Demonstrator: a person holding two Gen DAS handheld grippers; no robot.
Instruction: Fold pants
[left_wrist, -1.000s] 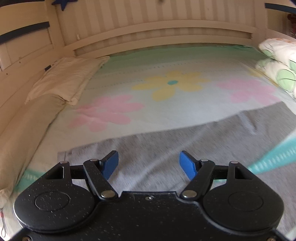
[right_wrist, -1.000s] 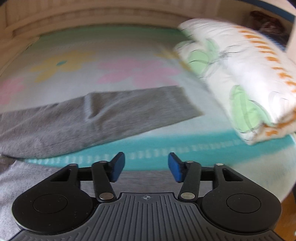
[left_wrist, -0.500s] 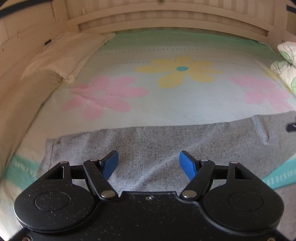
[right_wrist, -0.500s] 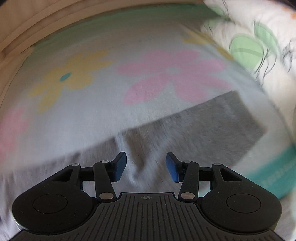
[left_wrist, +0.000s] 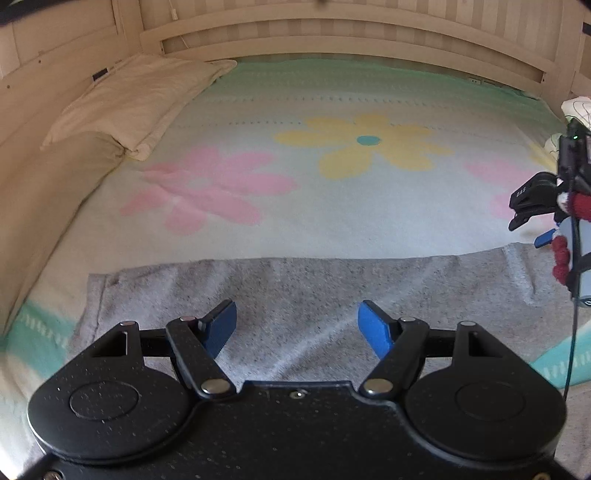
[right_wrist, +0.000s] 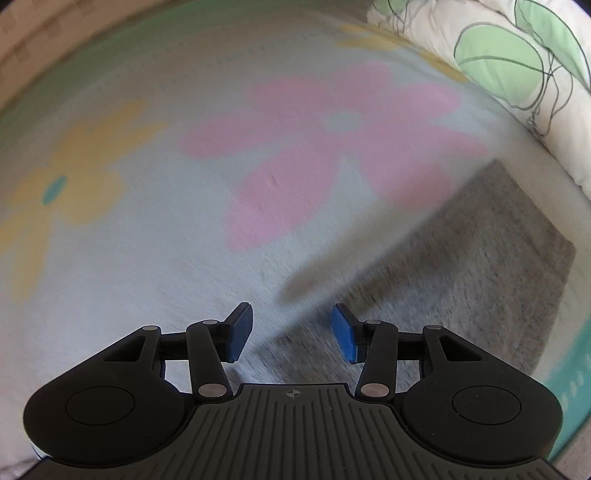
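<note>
Item: grey heathered knit pants (left_wrist: 303, 288), laid flat across the near part of the flower-printed pastel bedsheet (left_wrist: 332, 206); one leg end (right_wrist: 491, 251) runs toward the white quilt with green leaf print (right_wrist: 517, 62).
Left tool: my left gripper (left_wrist: 297, 326) hangs over the grey cloth near its left end, blue pads spread wide, nothing between them.
Right tool: my right gripper (right_wrist: 291, 330) sits over the far edge of the leg, also wide and empty (this view is smeared by motion, so I cannot tell whether a pad touches cloth).
Risk, grip: I judge that closing here could pinch one layer only, or catch the bedsheet with it, since cloth and sheet lie flush.
Risk, alignment: with the two tools well apart on limp knit, an uneven lift would likely skew the fold and leave the seam ridge bunched.
Risk, surroundings: the quilt lies just beside the leg end; a wide swing could snag it.
Left margin: cream rectangular pillow (left_wrist: 136, 96), well apart.
</note>
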